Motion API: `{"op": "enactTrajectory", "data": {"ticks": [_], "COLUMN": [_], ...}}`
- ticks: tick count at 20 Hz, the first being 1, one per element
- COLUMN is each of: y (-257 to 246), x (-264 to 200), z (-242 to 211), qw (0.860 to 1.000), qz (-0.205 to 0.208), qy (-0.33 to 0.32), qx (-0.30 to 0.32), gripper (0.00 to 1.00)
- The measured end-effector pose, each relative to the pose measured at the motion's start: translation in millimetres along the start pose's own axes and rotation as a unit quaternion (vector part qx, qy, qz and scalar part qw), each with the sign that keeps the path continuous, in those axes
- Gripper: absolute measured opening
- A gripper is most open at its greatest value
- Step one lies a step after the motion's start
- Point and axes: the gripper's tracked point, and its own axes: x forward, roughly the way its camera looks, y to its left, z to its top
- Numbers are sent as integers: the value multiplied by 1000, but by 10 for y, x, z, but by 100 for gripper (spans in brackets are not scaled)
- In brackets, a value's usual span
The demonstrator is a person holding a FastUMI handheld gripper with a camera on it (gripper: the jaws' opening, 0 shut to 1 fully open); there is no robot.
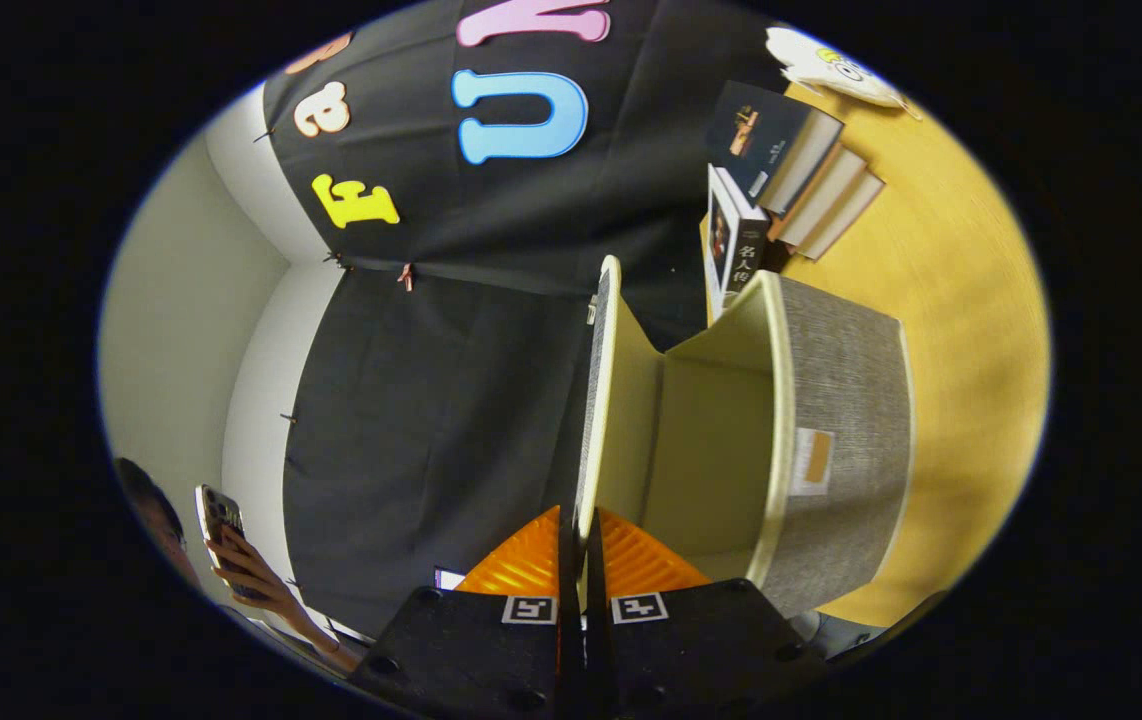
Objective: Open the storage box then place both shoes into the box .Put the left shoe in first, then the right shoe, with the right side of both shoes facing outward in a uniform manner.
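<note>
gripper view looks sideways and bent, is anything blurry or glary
Gripper view: rolled sideways, with fisheye bending the storage box walls and lid; focus is sharp throughout; lighting is soft and even, with faint shadows on the yellow table and no glare; the gripper jaws pinch the lid's edge.

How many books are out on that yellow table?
4, possibly more hidden. Three lie in a slanted stack beyond the storage box; one book stands between that stack and the box. The gripper has its jaws shut on the box's lid.
</note>
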Motion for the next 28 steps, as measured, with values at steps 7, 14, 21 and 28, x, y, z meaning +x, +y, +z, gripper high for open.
{"op": "enactTrajectory", "data": {"ticks": [7, 14, 21, 28], "y": [595, 742, 734, 557], "x": [682, 1421, 1866, 1982], "z": [-139, -449, -693, -892], "qw": [995, 990, 989, 983], "qz": [-15, -30, -26, -55], "qy": [34, 71, 95, 119], "qx": [-88, -115, -113, -127], "gripper": [8, 8, 32, 97]}}
